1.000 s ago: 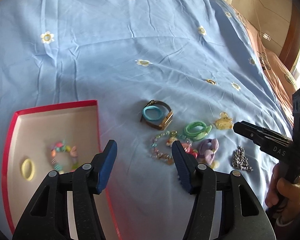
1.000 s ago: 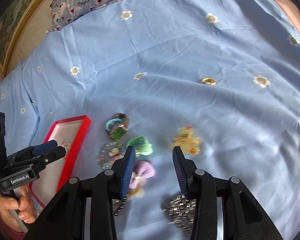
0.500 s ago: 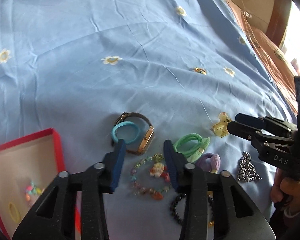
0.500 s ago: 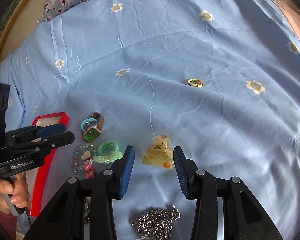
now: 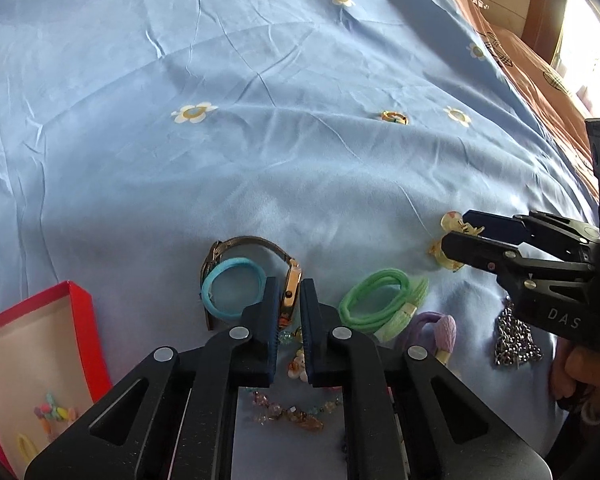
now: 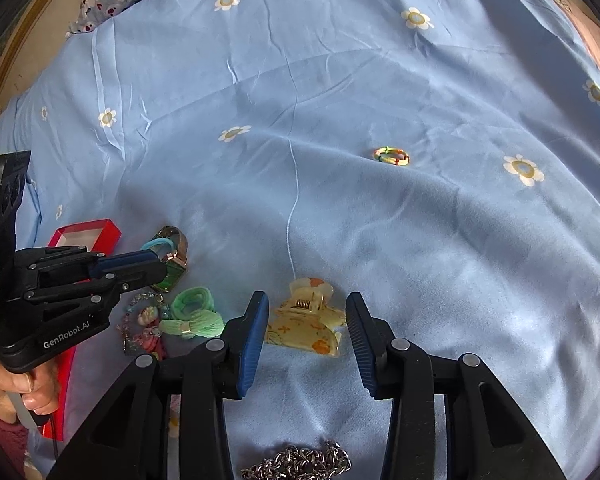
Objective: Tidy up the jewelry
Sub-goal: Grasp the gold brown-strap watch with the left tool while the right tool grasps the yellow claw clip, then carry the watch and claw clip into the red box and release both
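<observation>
The left gripper (image 5: pixel 289 296) fingers pinch the watch (image 5: pixel 290 286) case, which lies on the bed (image 5: pixel 300 160) beside the red box (image 5: pixel 74 296). The case is stiff and probably smooth, so this grip may slip. The right gripper (image 6: pixel 306 320) fingers are spread around the hair clip (image 6: pixel 306 330).

Bright daylight, fisheye-warped dark corners

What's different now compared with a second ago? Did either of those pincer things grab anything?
The left gripper moved forward from beside the red box and narrowed around the watch, apparently gripping its gold case. The right gripper moved up to the yellow hair claw and stayed open, straddling it. The jewelry on the blue bedsheet has not visibly shifted.
</observation>
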